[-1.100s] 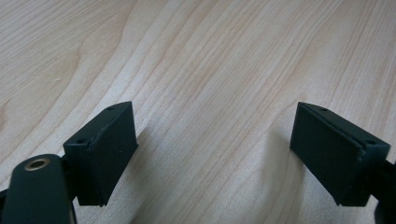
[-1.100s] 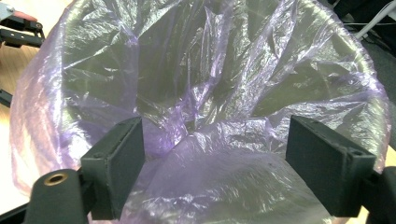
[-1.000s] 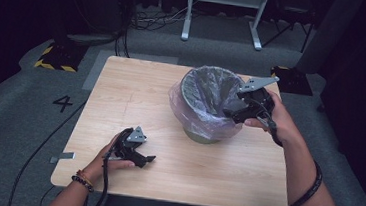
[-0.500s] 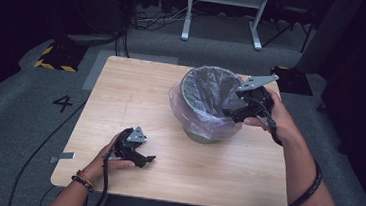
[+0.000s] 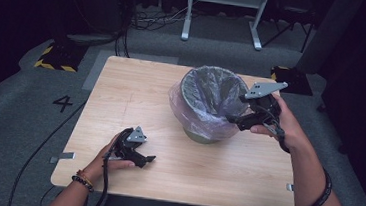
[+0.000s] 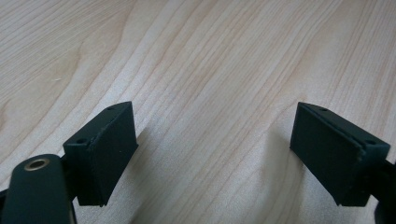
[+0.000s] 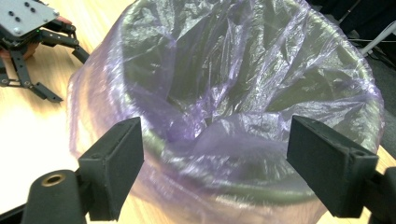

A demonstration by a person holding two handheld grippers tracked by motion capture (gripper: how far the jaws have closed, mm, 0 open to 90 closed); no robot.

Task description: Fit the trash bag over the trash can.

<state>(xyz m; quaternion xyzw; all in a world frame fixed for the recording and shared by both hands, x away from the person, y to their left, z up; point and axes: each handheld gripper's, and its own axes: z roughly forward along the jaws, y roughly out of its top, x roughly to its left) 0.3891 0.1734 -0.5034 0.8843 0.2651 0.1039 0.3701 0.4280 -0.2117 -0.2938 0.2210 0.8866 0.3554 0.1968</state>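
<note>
A person sits at a pale wooden desk (image 5: 136,99) holding a set of black tongs in each hand. The right tongs (image 5: 234,119) are held at the near right side of a small round bin (image 5: 206,100) lined with a thin, crinkled purple plastic bag (image 5: 181,103), whose edge is folded out over the rim and hangs loosely down the outside. In the right gripper view the right tongs (image 7: 215,163) are spread wide apart and grip nothing; the bin (image 7: 261,196) sits straight ahead of them, its nearest rim lying between the two jaws, and the bag (image 7: 224,84) sags in soft folds inside it. Whether the jaws touch the plastic cannot be told. A grey three-cornered plate tops these tongs, and the hand (image 5: 279,124) wraps the body behind them. The left tongs (image 5: 147,159) rest low on the desk, well apart from the bin, toward the person's near left, held by the left hand (image 5: 111,159). In the left gripper view the left tongs (image 6: 215,154) are also spread wide, with bare wood grain of the desk (image 6: 210,70) between and beyond the jaws. Farther off in the right gripper view, to the left of the bin, the left tongs (image 7: 51,65) lie on the wood.
</note>
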